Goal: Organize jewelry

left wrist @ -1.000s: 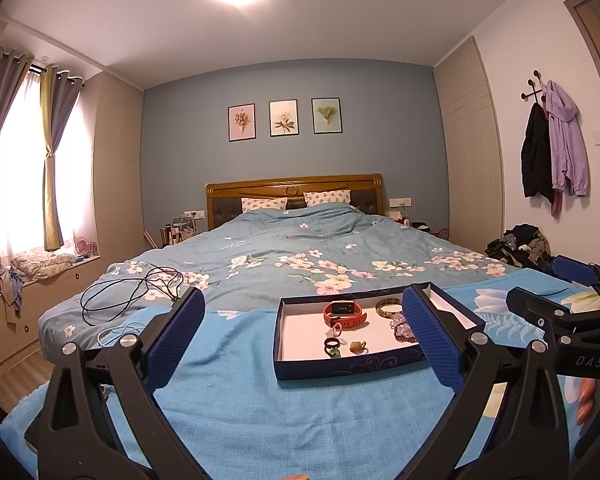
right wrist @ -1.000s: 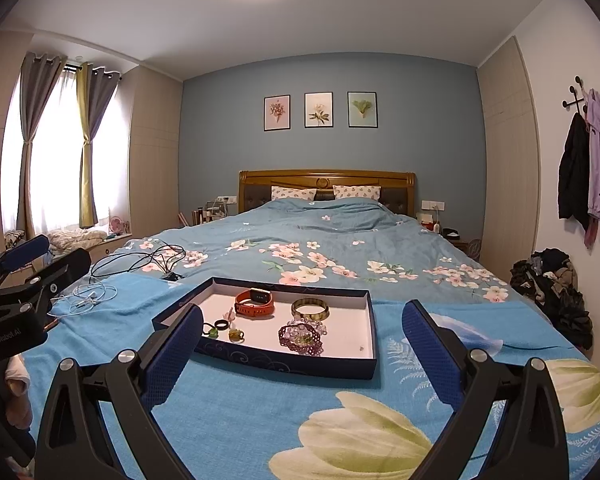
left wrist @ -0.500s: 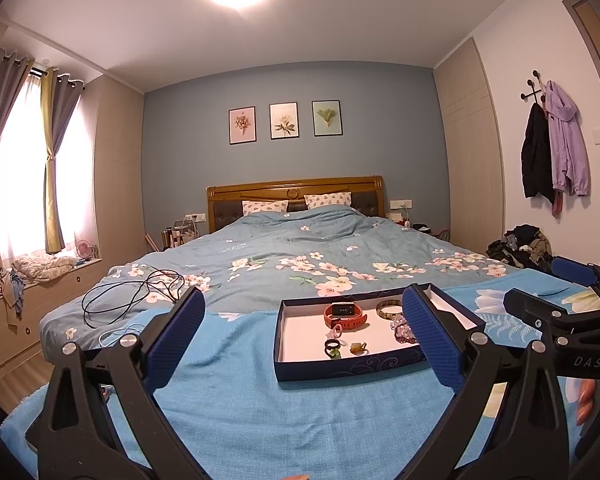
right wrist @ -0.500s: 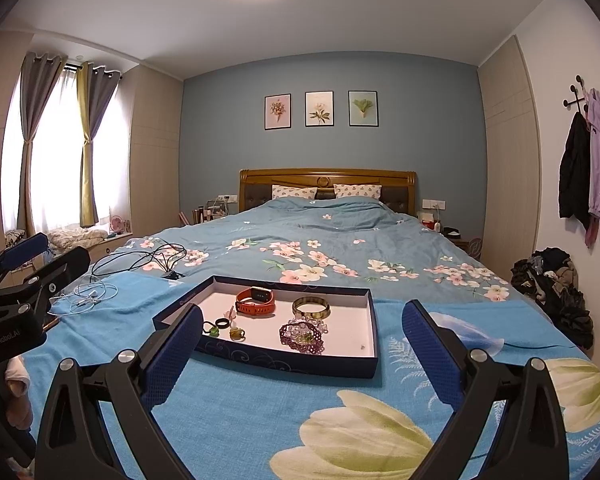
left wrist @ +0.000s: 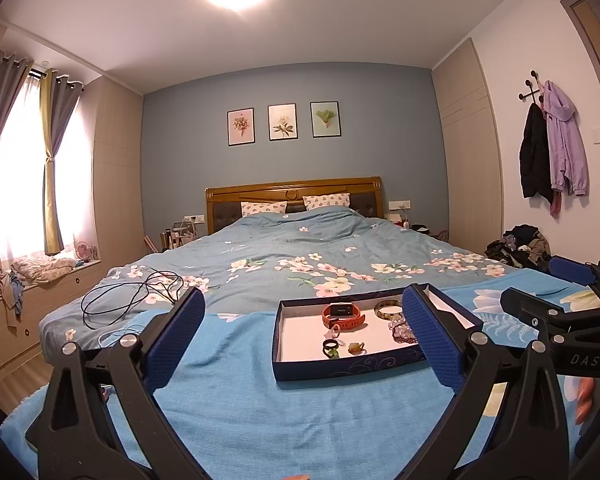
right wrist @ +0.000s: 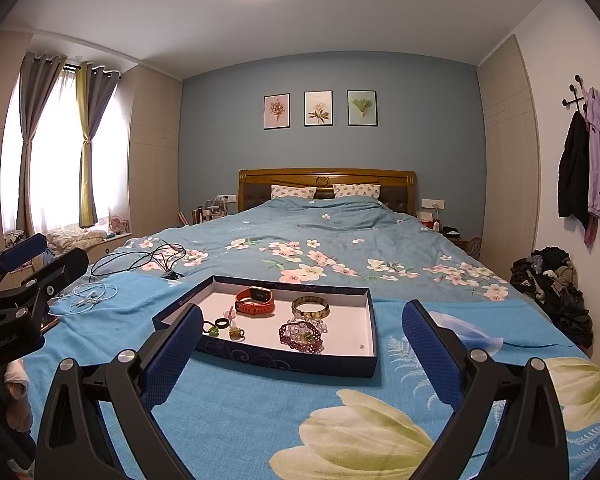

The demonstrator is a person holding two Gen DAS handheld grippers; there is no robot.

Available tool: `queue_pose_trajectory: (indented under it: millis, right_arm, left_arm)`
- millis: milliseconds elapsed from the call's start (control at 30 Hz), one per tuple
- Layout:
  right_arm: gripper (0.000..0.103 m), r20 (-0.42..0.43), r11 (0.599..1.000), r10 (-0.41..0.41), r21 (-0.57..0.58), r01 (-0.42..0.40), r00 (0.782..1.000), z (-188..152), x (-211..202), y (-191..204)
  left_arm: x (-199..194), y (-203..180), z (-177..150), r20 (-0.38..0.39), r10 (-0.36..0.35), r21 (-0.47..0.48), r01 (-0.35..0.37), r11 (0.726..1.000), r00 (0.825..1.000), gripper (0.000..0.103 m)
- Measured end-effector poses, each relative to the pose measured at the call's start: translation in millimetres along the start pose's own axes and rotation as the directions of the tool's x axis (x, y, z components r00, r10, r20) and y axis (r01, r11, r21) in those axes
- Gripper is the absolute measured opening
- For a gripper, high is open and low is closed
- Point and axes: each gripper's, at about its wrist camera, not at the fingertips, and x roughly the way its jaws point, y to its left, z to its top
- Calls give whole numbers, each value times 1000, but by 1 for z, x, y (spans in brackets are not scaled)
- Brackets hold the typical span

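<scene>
Hovering wide open and empty near the blue tray on the bed, left gripper and right gripper face its orange watch, bangle and rings.

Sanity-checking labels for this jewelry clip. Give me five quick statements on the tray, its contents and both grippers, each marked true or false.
1. Both the left gripper and the right gripper are open and hold nothing. True.
2. The orange watch lies on the blanket outside the tray. False: it lies inside the dark blue tray.
3. The gold bangle lies in the tray to the right of the watch. True.
4. The tray sits on a wooden desk. False: it rests on the blue blanket on the bed.
5. The purple beaded bracelet is clamped in the right gripper. False: it lies loose in the tray.
</scene>
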Motion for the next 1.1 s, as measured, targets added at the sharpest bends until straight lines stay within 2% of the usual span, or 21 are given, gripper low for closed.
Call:
queue_pose_trajectory:
  millis: [1100]
  right_arm:
    - [96, 1, 1000, -2, 1, 2, 1000, 0, 2, 4]
  left_arm:
    - [-3, 0, -2, -5, 0, -6, 0, 1000, 1000, 97]
